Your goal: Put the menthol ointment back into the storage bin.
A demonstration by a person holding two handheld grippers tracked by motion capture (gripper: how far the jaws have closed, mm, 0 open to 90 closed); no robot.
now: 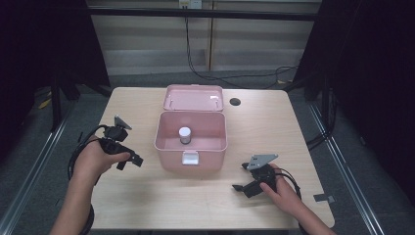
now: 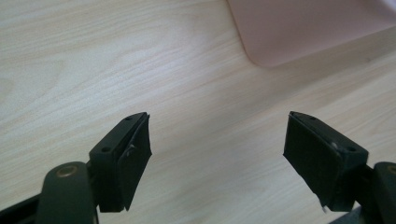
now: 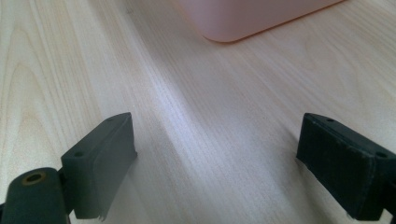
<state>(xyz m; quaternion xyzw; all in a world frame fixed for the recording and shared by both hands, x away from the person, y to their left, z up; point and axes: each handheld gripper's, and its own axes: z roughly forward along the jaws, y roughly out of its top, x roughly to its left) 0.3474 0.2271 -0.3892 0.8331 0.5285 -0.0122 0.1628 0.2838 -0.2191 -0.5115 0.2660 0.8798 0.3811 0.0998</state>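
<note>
Light wood table (image 1: 210, 200) carries everything, with dark curtains at the sides and a pale wall panel with cables behind it. Pink box (image 1: 191, 138) sits mid-table, lid (image 1: 193, 97) swung open and leaning back at the far edge, white latch (image 1: 190, 158) on the near wall. Small white jar (image 1: 184, 134) stands upright inside the box on its floor, apart from the walls. Left hand-held gripper (image 1: 131, 161) is just left of the box's near-left corner, not touching it; jaws stand wide apart with nothing between them, only bare table in the left gripper view, pink corner (image 2: 299, 28) at the top. Right hand-held gripper (image 1: 241, 177) rests low by the table, near the box's front-right corner but clear of it; jaws likewise spread wide, nothing gripped, box corner (image 3: 252, 16) ahead in the right gripper view. Round dark hole (image 1: 235, 102) in the table beside the lid, on its right.
</note>
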